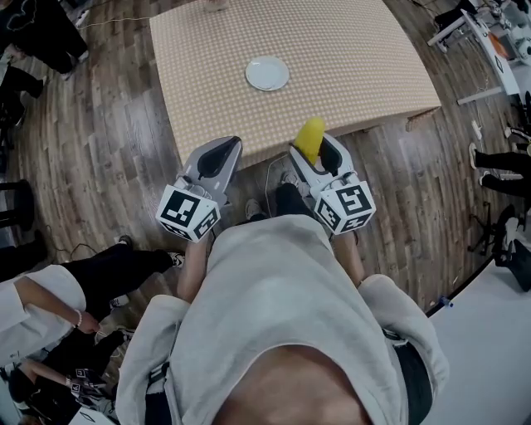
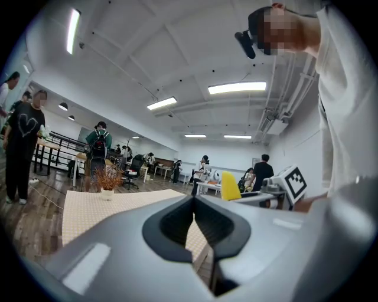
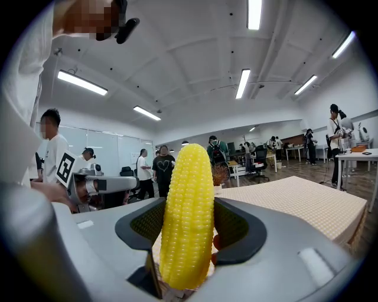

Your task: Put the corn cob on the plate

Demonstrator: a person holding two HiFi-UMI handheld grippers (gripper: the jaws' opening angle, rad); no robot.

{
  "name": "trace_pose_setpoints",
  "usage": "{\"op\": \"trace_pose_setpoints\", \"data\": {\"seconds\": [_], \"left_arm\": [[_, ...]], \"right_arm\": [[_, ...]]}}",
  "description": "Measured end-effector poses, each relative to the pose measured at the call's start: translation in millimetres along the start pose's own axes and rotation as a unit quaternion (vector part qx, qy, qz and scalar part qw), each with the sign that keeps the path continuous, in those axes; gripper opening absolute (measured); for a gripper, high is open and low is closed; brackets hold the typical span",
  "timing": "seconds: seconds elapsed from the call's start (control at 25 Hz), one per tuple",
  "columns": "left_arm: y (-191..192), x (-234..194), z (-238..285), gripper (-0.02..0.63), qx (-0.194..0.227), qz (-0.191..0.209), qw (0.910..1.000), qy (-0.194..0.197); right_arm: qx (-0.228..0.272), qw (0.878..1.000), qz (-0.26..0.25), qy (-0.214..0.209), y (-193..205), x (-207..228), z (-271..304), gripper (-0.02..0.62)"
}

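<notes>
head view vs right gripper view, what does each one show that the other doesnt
Only the head view shows the white plate, bare, lying out on the table ahead of the person. Only the right gripper view shows the ceiling lights and how the jaws sit: pressed on either side of the upright corn cob. Both show the right gripper shut on the corn cob, and the checkered table.
</notes>
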State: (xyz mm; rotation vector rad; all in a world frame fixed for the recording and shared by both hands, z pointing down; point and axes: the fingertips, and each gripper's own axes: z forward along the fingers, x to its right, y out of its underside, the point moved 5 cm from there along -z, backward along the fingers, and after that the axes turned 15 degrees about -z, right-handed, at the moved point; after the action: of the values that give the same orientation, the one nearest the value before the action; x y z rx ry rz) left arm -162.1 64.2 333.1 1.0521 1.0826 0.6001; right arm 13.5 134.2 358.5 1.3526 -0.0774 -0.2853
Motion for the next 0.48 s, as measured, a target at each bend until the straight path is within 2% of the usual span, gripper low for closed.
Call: {"op": "trace_pose_setpoints", "data": {"seconds": [0.24,0.48], "left_arm": [[1.5,-5.8,14.7,0.008,0.000,-0.003,1.0000,-0.003],[-3.6,-20.9,46.9,0.008,-0.002,-0.001,0.9998,-0.018]], "right_arm": [[-0.003,1.000,-0.002,-0.005,4.9,8.5,6.2,0.250],[-0.002,1.000,0.002,-0.021,10.3,38.9,31.2,0.251]]}}
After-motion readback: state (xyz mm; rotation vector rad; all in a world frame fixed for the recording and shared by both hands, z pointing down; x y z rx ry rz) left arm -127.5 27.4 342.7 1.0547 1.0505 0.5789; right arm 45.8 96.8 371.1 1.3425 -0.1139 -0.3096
